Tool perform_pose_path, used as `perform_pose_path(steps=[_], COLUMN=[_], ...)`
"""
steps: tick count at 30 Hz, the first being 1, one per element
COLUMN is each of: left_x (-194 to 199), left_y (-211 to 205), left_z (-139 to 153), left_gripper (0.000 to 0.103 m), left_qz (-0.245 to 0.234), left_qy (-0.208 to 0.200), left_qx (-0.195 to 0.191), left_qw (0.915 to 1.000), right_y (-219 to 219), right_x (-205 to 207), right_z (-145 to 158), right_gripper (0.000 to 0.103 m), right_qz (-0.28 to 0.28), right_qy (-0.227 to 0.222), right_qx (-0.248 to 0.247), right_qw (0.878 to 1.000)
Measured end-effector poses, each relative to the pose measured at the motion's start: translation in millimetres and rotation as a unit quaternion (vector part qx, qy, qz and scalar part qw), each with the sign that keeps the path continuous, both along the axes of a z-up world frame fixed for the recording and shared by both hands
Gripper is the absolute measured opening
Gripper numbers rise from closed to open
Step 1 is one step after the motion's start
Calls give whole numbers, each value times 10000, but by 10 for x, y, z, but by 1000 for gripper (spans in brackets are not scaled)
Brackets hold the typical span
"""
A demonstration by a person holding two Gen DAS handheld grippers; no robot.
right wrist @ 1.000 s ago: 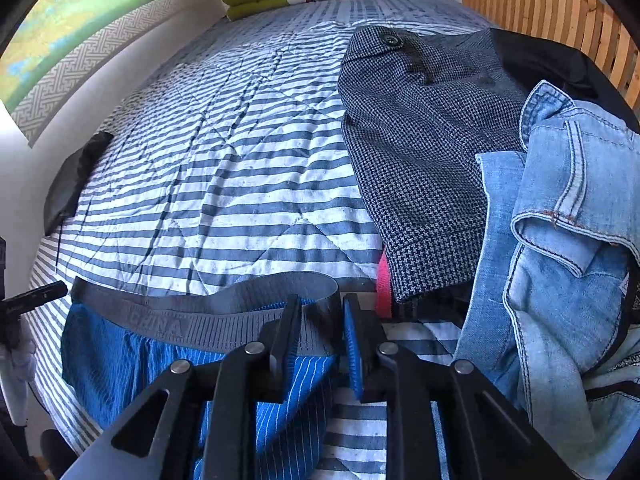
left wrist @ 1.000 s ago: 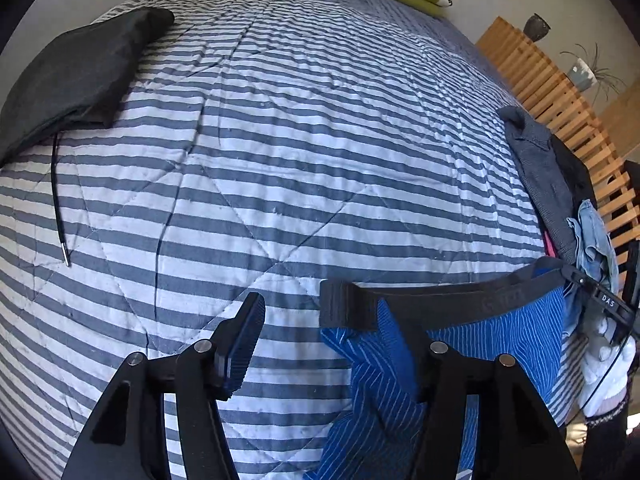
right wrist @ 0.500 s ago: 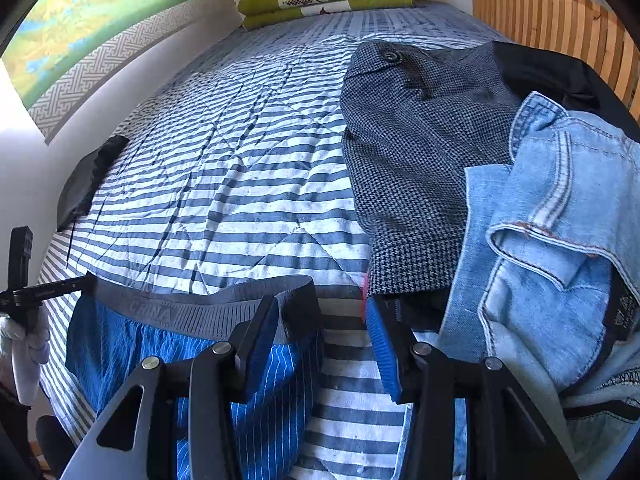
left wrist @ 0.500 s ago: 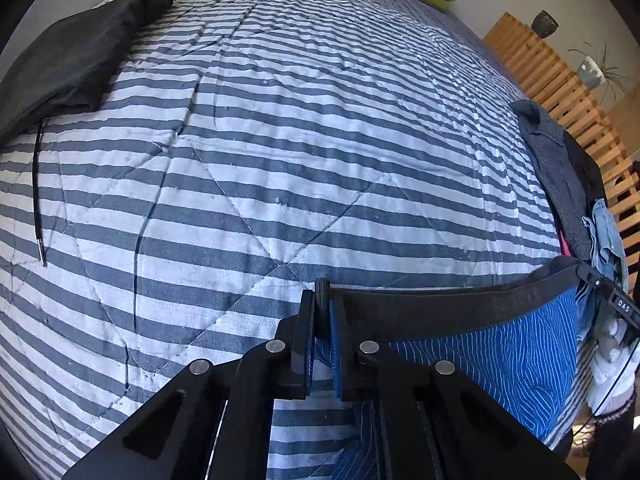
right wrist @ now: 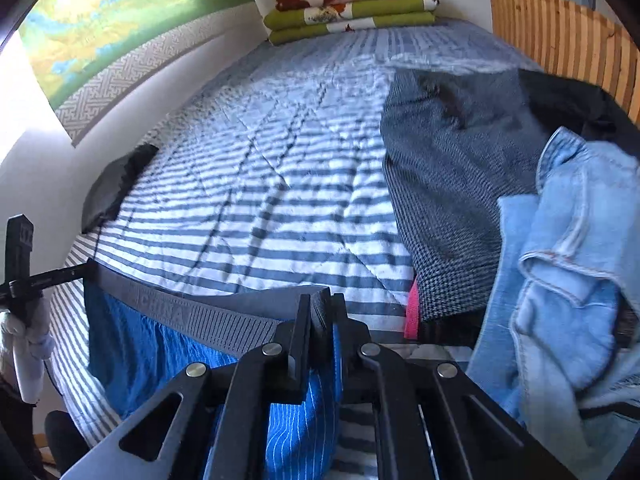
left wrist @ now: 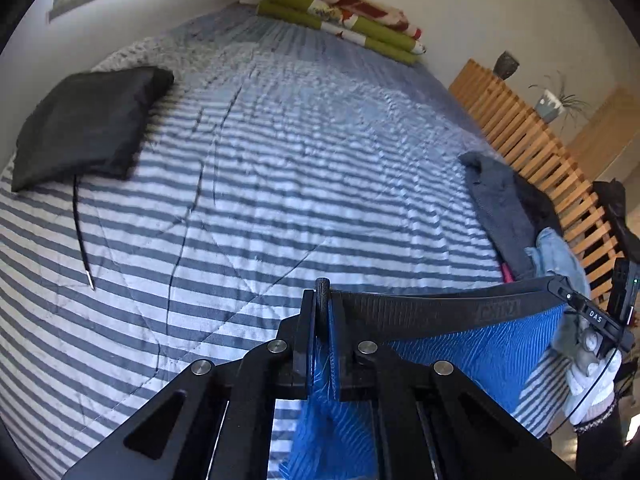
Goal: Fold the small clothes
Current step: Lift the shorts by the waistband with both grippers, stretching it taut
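Note:
Blue pinstriped boxer shorts (left wrist: 472,344) with a dark grey waistband (left wrist: 420,312) hang stretched between my two grippers above the near edge of the striped bed. My left gripper (left wrist: 322,304) is shut on one end of the waistband. My right gripper (right wrist: 320,312) is shut on the other end, and the waistband (right wrist: 200,312) runs off to the left toward the other gripper (right wrist: 24,280), held by a white-gloved hand. The blue fabric (right wrist: 132,352) droops below the band.
The blue-and-white striped quilt (left wrist: 280,160) spreads ahead. A black pouch (left wrist: 88,120) with a cord lies at its left. A grey houndstooth garment (right wrist: 452,184) and light denim (right wrist: 568,264) are piled at the right by a wooden slatted frame (left wrist: 532,152). Folded blankets (right wrist: 352,8) sit at the head.
My right gripper, open half a second ago, has shut on the waistband. Both grippers have risen, lifting the shorts and pulling the waistband taut off the bed.

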State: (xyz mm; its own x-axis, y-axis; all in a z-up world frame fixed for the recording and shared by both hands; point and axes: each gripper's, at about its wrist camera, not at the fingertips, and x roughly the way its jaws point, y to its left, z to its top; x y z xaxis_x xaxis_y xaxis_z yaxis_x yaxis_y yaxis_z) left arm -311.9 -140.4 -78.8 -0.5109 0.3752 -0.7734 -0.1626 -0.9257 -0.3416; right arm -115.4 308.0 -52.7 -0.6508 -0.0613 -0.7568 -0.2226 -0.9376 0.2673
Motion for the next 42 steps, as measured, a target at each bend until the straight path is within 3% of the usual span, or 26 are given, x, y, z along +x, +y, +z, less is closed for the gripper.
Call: perform_pose_path(steps=[4, 9, 12, 15, 17, 20, 24, 25, 28, 30, 32, 34, 36, 38, 42], left_x=[610, 1395, 1709, 1803, 1750, 1447, 780, 622, 342, 305, 294, 302, 324, 322, 265], left_y=[-51, -155, -229, -336, -411, -426, -423, -462, -517, -554, -631, -711, -773, -812, -807], left_z=[806, 1562, 1791, 1821, 1738, 1374, 463, 201, -512, -787, -907, -902, -855, -829, -838], left_gripper=[5, 5, 5, 5, 5, 5, 5, 5, 7, 10, 25, 49, 57, 58, 58], left_qz=[-116, -301, -397, -400, -336, -201, 105, 250, 363, 469, 556, 606, 611, 605, 607], left_qy=[829, 1652, 1860, 1804, 1683, 1290, 425, 152, -635, -866, -979, -924, -860, -930, -1097], left_qx=[216, 324, 342, 359, 341, 272, -78, -133, -364, -477, -321, -183, -134, -37, 136], left_qw=[9963, 9853, 9811, 9821, 9846, 9911, 9990, 9995, 9967, 9940, 9931, 9937, 9943, 9938, 9920], right_y=[-207, -545, -709, -797, -815, -774, -670, -609, -315, -151, -94, -80, -77, -89, -202], right_x=[605, 1347, 1634, 1738, 1694, 1444, 739, 569, 225, 123, 91, 69, 64, 34, -59], right_z=[779, 1449, 1690, 1782, 1742, 1503, 808, 610, 56, -238, -440, -575, -669, -738, -834], right_gripper=[8, 8, 8, 8, 8, 8, 10, 18, 25, 25, 25, 26, 34, 39, 40], right_qz=[-154, -280, -286, -248, -215, -218, -35, -61, -242, -292, -242, -145, -53, 91, 255], right_qy=[804, 1550, 1799, 1823, 1748, 1422, 644, 400, -160, -471, -671, -828, -909, -956, -1081], right_qx=[257, 710, 861, 927, 903, 766, 584, 521, -145, -607, -804, -885, -1080, -1334, -1648], right_qw=[9963, 9850, 9795, 9786, 9802, 9866, 9962, 9978, 9995, 9966, 9942, 9925, 9900, 9864, 9800])
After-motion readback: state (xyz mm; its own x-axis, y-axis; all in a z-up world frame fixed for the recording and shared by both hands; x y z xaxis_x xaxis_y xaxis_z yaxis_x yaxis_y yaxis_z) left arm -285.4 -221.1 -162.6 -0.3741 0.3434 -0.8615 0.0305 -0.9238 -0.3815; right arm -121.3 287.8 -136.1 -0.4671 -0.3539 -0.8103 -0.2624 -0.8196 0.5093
